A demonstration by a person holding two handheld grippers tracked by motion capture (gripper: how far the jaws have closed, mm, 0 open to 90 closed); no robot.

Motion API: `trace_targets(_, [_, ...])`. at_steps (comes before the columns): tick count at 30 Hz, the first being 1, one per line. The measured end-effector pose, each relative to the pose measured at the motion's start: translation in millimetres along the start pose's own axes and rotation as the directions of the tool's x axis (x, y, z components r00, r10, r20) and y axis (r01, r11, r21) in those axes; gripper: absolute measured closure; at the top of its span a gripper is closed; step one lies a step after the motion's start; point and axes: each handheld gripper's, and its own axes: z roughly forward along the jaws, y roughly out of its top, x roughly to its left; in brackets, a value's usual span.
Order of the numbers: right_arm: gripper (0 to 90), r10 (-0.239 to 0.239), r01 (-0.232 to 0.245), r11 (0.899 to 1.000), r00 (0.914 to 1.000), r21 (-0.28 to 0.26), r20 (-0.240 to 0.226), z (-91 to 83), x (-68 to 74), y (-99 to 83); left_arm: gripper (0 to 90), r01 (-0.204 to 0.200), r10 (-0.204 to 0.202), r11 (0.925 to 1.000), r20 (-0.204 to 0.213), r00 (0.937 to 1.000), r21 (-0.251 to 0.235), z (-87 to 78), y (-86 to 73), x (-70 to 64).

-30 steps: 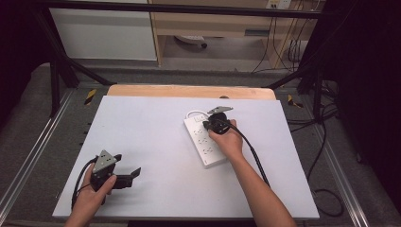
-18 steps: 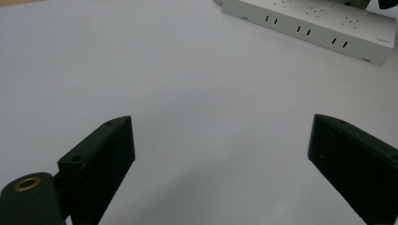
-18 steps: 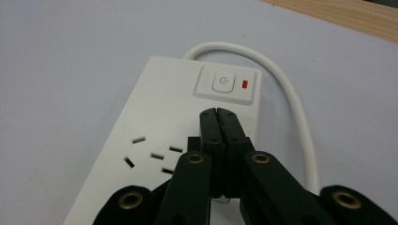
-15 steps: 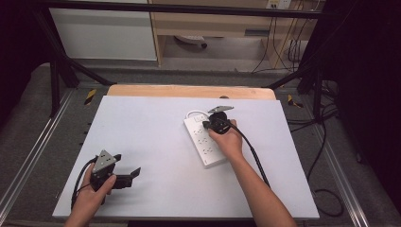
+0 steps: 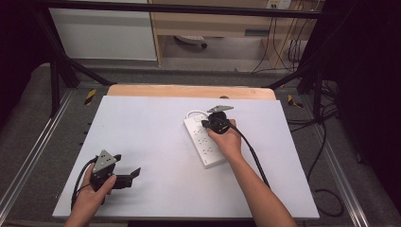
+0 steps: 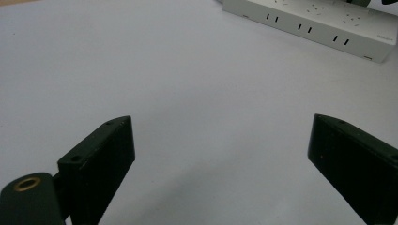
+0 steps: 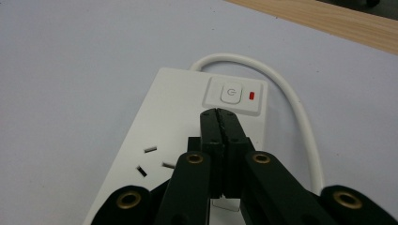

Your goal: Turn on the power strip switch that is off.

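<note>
Power strip (image 7: 187, 136), white plastic, rect., right claw (image 7: 219, 115) closed above

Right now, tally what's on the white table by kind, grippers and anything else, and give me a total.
Grippers: 2, the left gripper with jaws apart and the right gripper with jaws closed together over the strip.
Power strips: 1, the white power strip with its white cord.
Total: 3
</note>
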Motion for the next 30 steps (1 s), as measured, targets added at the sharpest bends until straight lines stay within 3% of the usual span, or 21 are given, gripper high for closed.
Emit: trace_targets(30, [81.1, 0.015, -0.015, 0.998, 0.9999, -0.062, 0.0, -18.4, -1.2, 8.2, 7.8, 0.001, -0.001, 1.0, 0.003, 1.0, 0.005, 0.5, -0.3, -0.6])
